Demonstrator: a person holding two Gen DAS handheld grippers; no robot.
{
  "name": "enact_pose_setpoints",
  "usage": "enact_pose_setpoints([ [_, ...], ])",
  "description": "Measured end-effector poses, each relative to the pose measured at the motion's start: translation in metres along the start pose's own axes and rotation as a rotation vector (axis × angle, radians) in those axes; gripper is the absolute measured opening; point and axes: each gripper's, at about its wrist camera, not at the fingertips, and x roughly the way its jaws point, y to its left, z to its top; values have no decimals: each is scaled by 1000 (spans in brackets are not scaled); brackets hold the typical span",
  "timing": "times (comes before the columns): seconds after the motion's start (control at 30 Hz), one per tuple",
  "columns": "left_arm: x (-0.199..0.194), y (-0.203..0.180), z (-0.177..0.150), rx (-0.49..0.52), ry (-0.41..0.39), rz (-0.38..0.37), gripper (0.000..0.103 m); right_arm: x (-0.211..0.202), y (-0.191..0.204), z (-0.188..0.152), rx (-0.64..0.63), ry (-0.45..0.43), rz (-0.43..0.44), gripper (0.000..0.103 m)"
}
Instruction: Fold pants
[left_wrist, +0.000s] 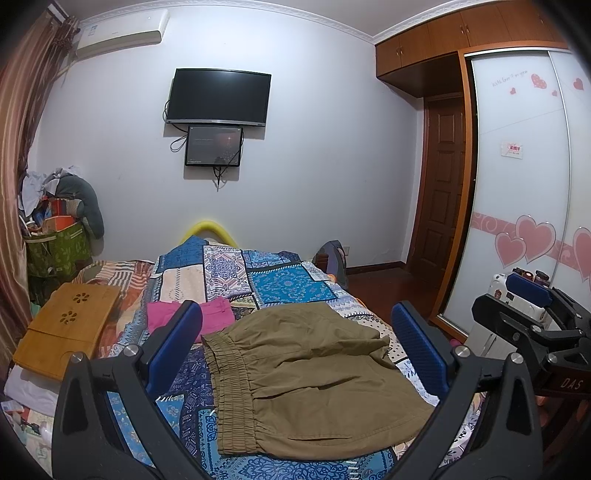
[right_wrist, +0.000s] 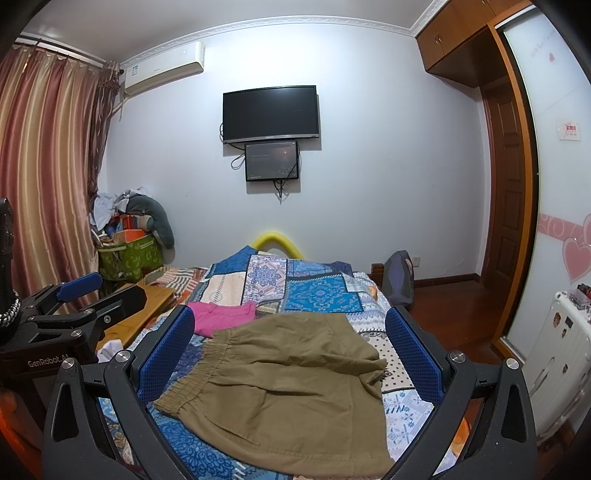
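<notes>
Olive-brown shorts (left_wrist: 310, 373) lie flat on the patchwork bedspread (left_wrist: 280, 284), elastic waistband to the left and legs to the right. My left gripper (left_wrist: 295, 332) hovers above them, open, blue pads wide apart with nothing between. The same shorts (right_wrist: 288, 391) fill the lower middle of the right wrist view, under my open right gripper (right_wrist: 290, 332), which also holds nothing. The right gripper (left_wrist: 532, 295) shows at the right edge of the left wrist view. The left gripper (right_wrist: 74, 291) shows at the left edge of the right wrist view.
A pink garment (left_wrist: 216, 314) lies folded just beyond the shorts. A wooden lap tray (left_wrist: 66, 332) rests on the bed's left side. A green bin of clutter (left_wrist: 55, 247) stands by the curtain. A wardrobe (left_wrist: 524, 184) and white suitcase (right_wrist: 561, 354) stand right.
</notes>
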Motion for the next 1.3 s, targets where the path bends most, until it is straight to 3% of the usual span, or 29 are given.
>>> enact_pose_setpoints([
  [0.5, 1, 1, -3, 1, 6, 2, 103, 3, -3, -2, 11, 10, 1, 103],
  [0.7, 19, 5, -6, 0, 47, 13, 103, 11, -5, -4, 2, 24, -11, 103],
  [0.9, 65, 19, -16, -7, 157, 14, 103, 44, -29, -18, 61, 101, -60, 103],
  [1.03, 108, 38, -34, -35, 290, 8, 103, 75, -51, -39, 52, 186, -90, 103],
  [1.3, 179, 78, -75, -1, 464, 132, 103, 127, -91, -77, 19, 353, -103, 99],
])
